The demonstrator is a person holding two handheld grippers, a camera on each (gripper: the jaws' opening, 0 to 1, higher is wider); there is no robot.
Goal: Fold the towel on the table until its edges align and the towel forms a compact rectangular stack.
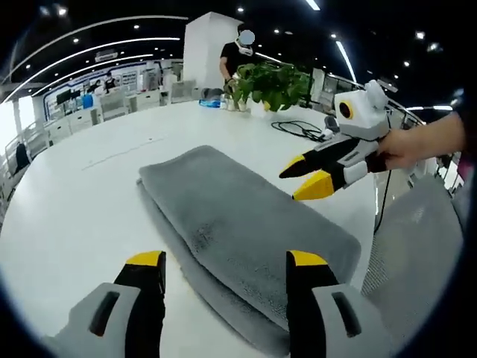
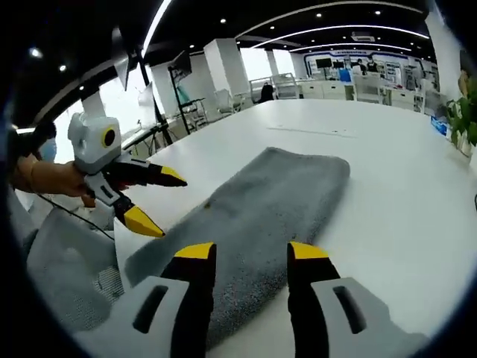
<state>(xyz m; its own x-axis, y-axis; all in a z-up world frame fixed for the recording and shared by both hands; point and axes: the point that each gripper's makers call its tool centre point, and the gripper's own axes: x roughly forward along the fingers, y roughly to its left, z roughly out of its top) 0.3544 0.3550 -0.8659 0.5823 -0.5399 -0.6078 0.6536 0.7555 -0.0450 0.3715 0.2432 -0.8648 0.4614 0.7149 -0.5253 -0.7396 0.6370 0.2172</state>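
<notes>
A grey towel (image 1: 238, 224) lies on the white table (image 1: 82, 201), folded into a long strip with a lower layer showing along its near edge. My left gripper (image 1: 226, 261) is open, its yellow-tipped jaws hanging just above the towel's near end with nothing between them. My right gripper (image 1: 303, 177), held by a hand, hovers open over the towel's right edge. In the right gripper view the towel (image 2: 276, 198) runs away from me. There my right gripper (image 2: 252, 252) is open over its near end, and my left gripper (image 2: 160, 201) is open at the left edge.
At the table's far end stand a potted plant (image 1: 272, 83) and a black cable (image 1: 298, 128), with a person (image 1: 238, 56) behind them. A grey mesh chair (image 1: 417, 246) sits off the table's edge, also seen as the chair (image 2: 67, 253) at lower left.
</notes>
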